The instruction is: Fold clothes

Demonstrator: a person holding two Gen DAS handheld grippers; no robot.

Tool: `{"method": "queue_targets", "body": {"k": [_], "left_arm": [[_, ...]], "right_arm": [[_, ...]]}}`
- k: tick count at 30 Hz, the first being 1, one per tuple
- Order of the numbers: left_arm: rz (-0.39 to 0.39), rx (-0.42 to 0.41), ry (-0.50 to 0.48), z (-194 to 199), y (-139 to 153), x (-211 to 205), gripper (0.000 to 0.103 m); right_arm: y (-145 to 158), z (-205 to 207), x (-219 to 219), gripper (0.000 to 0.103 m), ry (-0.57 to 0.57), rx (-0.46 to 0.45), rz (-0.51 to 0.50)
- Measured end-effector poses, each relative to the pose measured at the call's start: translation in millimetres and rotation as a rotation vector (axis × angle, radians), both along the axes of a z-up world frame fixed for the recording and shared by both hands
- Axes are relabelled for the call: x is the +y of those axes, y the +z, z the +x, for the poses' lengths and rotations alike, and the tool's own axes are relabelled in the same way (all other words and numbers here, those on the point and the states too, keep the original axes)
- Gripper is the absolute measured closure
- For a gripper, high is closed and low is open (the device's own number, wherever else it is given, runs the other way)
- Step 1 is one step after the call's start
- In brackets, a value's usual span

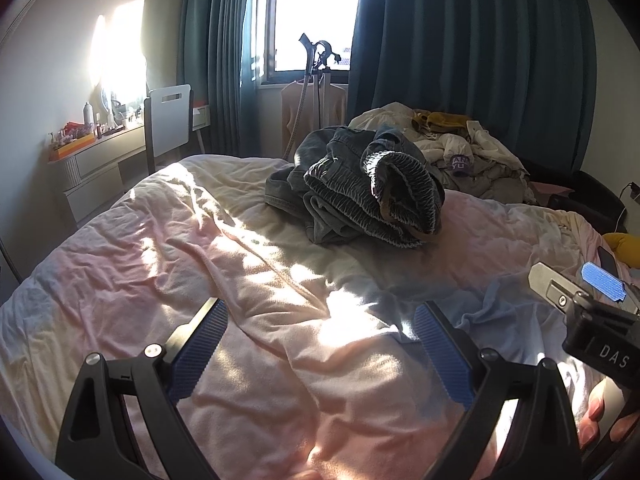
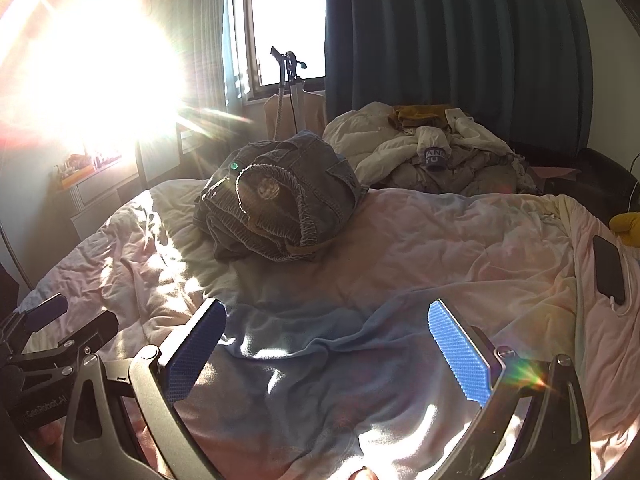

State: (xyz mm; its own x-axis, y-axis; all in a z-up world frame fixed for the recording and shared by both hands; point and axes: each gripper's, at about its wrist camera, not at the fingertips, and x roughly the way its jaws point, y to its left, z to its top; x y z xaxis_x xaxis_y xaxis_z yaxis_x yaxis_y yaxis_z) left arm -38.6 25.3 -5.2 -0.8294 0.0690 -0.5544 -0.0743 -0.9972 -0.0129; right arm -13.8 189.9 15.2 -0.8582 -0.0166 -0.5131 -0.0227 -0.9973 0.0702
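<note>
A crumpled pair of grey-blue jeans (image 1: 360,188) with an elastic waistband lies in a heap mid-bed; the right wrist view shows the jeans (image 2: 280,204) too. A pale blue garment (image 2: 320,360) lies flat on the bedspread near me, under my right gripper (image 2: 328,320), which is open and holds nothing. In the left wrist view that blue garment (image 1: 492,316) shows at the right. My left gripper (image 1: 320,320) is open above the pink bedspread (image 1: 200,260). The right gripper (image 1: 580,292) shows at the right edge, held by a hand (image 1: 600,412).
A pile of white and beige laundry (image 1: 460,140) sits at the far side of the bed. A dark phone (image 2: 608,268) lies on the bed's right edge by a yellow item (image 2: 628,220). A garment steamer stand (image 1: 320,64), chair (image 1: 168,120) and dresser (image 1: 100,148) stand beyond.
</note>
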Motion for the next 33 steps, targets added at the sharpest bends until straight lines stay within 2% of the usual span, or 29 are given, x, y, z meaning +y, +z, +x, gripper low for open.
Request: {"method": "queue_targets", "body": {"k": [5,11,15,18,27,30,31,33], "left_arm": [[-0.054,0.004,-0.019,-22.6,9.5,3.5,0.007],[-0.07,-0.007,-0.008,-49.1,-3.2,-3.8,0.007],[-0.043,-0.038,-0.008,-62.9,-17.2,-9.5,0.007],[-0.011,-0.067,-0.002,-72.4,-26.4,-13.6,0.007],[0.038,-0.103,0.022,-93.2,-44.9,-24.5,0.007],[0.083,-0.117,0.014,-98.6,-49.7,-28.5,0.007],[0.111,-0.123,0.009,-101.1,-51.1,-30.5,0.007],[0.15,-0.135,0.003,-106.5,-54.6,-33.0,0.007]], "right_arm": [[2.6,-16.8,-3.6,0.0,0.001,0.015,0.03],[-4.6,-56.9,-7.5,0.0,0.009,-0.012,0.067],[-11.1,-87.8,-10.4,0.0,0.01,-0.017,0.107],[-17.3,-111.4,-10.2,0.001,0.018,-0.026,0.099],[-33.7,-182.0,1.7,0.011,0.074,-0.03,-0.022],[-37.1,-197.0,10.5,0.024,0.083,-0.022,-0.108],[-39.2,-200.0,15.1,0.031,0.085,-0.021,-0.149],[-44.2,-205.6,23.0,0.037,0.083,-0.022,-0.216]]}}
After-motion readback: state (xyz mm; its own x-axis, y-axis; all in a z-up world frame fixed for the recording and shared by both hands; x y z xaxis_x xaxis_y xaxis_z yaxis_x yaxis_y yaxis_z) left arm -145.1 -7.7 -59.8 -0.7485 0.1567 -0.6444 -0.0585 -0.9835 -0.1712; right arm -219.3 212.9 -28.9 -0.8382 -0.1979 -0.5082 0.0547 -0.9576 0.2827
